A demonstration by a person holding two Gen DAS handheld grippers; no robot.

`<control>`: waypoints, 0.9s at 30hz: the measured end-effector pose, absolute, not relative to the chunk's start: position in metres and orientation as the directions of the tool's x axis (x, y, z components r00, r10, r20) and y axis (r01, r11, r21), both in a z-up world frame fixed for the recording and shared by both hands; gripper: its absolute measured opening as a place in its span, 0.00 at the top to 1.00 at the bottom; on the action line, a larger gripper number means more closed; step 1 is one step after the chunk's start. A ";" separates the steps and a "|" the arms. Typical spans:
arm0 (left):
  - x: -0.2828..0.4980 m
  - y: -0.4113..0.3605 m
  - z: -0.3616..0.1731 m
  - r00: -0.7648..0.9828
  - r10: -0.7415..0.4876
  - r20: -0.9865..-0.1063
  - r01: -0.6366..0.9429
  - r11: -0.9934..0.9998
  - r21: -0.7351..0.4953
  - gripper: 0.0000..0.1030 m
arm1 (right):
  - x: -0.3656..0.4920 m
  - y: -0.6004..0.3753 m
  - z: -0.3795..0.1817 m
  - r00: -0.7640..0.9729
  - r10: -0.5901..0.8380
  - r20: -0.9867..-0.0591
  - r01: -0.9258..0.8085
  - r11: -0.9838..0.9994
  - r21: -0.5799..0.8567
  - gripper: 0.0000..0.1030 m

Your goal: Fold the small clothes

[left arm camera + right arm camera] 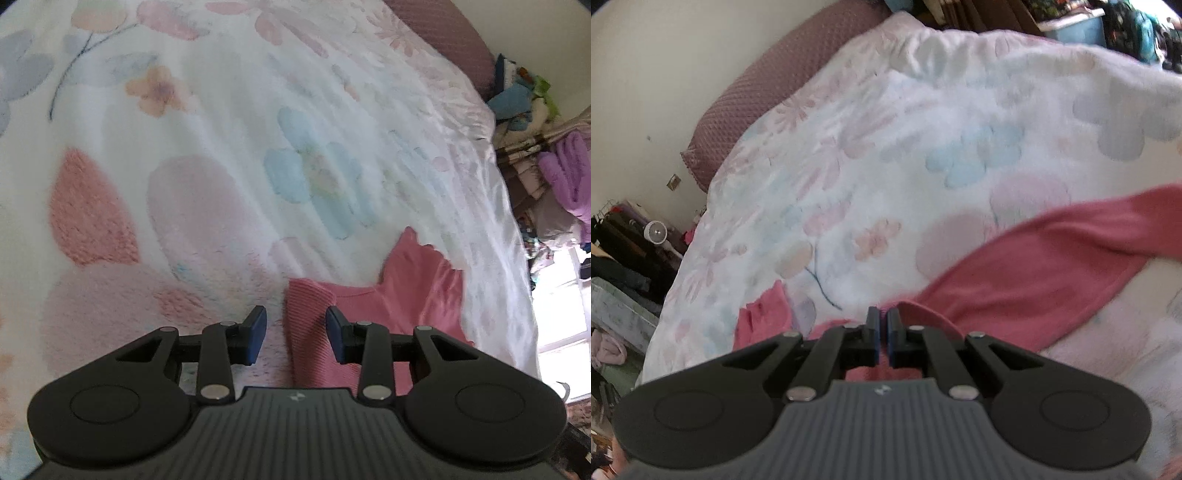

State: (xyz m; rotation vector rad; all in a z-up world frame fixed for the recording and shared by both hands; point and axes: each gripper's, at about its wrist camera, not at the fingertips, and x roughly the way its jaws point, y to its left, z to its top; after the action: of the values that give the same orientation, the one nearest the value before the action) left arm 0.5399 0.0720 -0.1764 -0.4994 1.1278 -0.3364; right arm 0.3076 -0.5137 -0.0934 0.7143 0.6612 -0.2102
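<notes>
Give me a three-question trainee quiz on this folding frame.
1. True or false: the left gripper has its jaws shut.
2. What does the right gripper pinch? A) pillow B) pink garment C) blanket
3. Fill in: the garment lies on a floral ____.

Key:
1. False; its jaws are open, straddling a garment edge.
2. B; jaws closed on pink fabric.
3. Blanket.

bed (221, 122) w/ floral fleece blanket; pink garment (399, 295) lies directly on blanket, mauve pillow (768, 92) at bed's far end
</notes>
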 end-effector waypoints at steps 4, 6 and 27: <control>0.544 0.061 -0.186 0.407 -0.499 -0.765 -0.001 0.837 -0.547 0.92 | 0.305 -0.511 -0.101 0.773 0.041 -0.633 0.404 0.738 0.541 1.00; 0.544 0.059 -0.178 0.431 -0.526 -0.733 0.049 0.825 -0.563 0.97 | 0.309 -0.511 -0.104 0.762 0.040 -0.646 0.410 0.743 0.529 1.00; 0.454 0.047 -0.100 0.499 -0.326 -0.803 0.471 0.880 -0.065 0.67 | 0.303 -0.504 -0.123 0.698 -0.035 -0.715 0.464 0.782 0.415 0.56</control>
State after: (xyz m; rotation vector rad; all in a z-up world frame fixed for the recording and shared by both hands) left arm 0.4540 0.0466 -0.0998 0.1709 0.9315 -0.4851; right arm 0.3034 -0.5041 -0.1232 0.6215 0.7546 -0.2988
